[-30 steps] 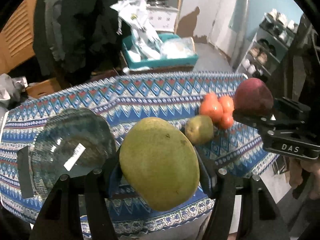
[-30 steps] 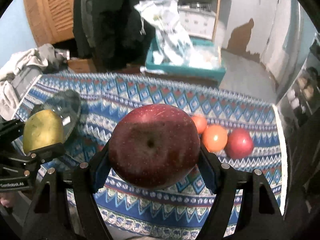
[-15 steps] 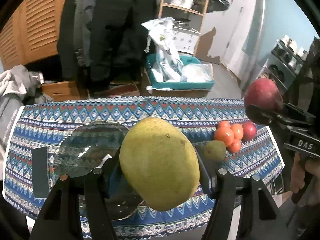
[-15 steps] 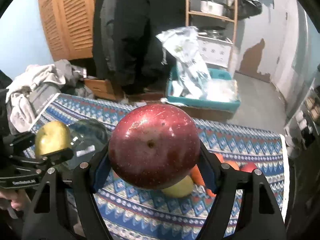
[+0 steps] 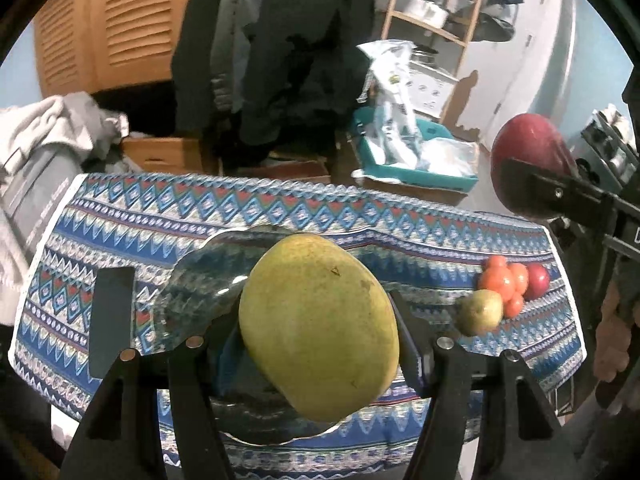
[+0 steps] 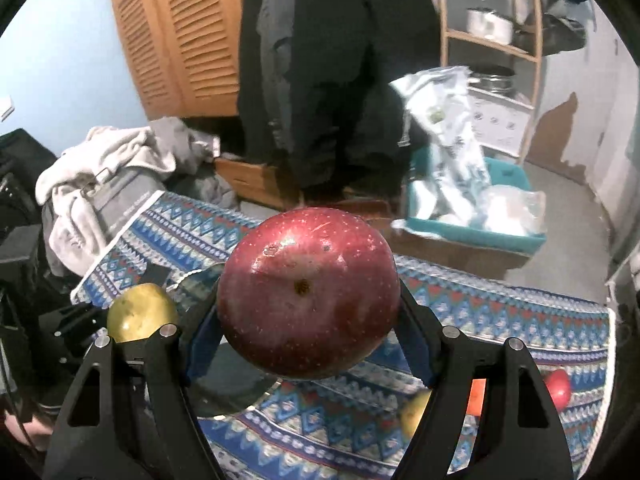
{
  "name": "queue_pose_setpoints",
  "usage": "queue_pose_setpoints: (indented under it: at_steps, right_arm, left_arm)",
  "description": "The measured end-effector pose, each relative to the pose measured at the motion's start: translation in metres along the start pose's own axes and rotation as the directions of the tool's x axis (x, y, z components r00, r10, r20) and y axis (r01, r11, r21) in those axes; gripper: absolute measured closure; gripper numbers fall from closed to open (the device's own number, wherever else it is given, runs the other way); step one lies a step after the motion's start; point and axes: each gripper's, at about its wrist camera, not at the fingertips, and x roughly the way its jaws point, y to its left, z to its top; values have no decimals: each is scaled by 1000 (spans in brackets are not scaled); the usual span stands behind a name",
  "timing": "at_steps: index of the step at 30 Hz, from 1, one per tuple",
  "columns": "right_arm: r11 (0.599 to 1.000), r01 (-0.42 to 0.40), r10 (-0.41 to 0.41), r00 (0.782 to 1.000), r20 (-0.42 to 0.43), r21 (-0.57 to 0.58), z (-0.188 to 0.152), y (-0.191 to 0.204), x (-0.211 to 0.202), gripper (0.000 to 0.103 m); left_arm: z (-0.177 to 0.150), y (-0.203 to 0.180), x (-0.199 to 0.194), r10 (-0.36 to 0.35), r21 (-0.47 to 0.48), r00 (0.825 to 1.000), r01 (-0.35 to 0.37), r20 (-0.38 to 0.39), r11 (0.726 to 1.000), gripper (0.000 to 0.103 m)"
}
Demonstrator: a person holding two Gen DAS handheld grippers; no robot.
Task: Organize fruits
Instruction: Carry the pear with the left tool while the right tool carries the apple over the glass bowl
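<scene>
My left gripper (image 5: 318, 332) is shut on a large green-yellow mango (image 5: 316, 320), held above a clear glass bowl (image 5: 200, 288) on the patterned tablecloth. My right gripper (image 6: 308, 320) is shut on a big red apple (image 6: 308, 292), held above the table; the apple also shows in the left wrist view (image 5: 528, 156). On the cloth at the right lie a small green fruit (image 5: 480, 312), several orange fruits (image 5: 504, 280) and a small red fruit (image 5: 538, 276). The mango shows in the right wrist view (image 6: 140, 314).
A blue patterned tablecloth (image 5: 320, 216) covers the table. A dark flat card (image 5: 110, 320) lies left of the bowl. Beyond the table stand a teal bin (image 5: 416, 160) with bags, hanging dark clothes, a wooden shelf and a laundry pile (image 5: 48, 136).
Both grippers have lifted and drawn back from the table with their fruits still held. The bowl now lies under the mango, and more of the room shows.
</scene>
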Motion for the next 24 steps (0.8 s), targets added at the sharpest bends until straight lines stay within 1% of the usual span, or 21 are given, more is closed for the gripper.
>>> queue_pose_setpoints:
  at_steps: [4,8,12,16,21,24]
  right_arm:
    - [999,-31,31,999,-34,-10,3,13,24,26]
    - [998,-66,65,995,-79,-10,3,25,49,26]
    - [996,-90,88,988,-123,-13,0,34,72,26]
    - [993,-120,115,976,-185,-16,-7,44,98,26]
    - [990,-143,135,960,-246,-16,-15,50,123,26]
    - [987,-160,151,951,-270,-9,-20,53,132,26]
  left_arm:
    - [-4,19,11,15,-33,1000,-15,-24,999,37]
    - [-11,39,26,15,-87,998,-21,-64,996,37]
    - [-18,53,42,42,-96,995,-50,-90,994,37]
    - [-24,67,60,61,-110,990,-75,-125,991,37]
    - [-37,81,79,31,-171,980,-65,-196,983,37]
    - [-42,82,86,39,-167,975,-76,-217,983,37]
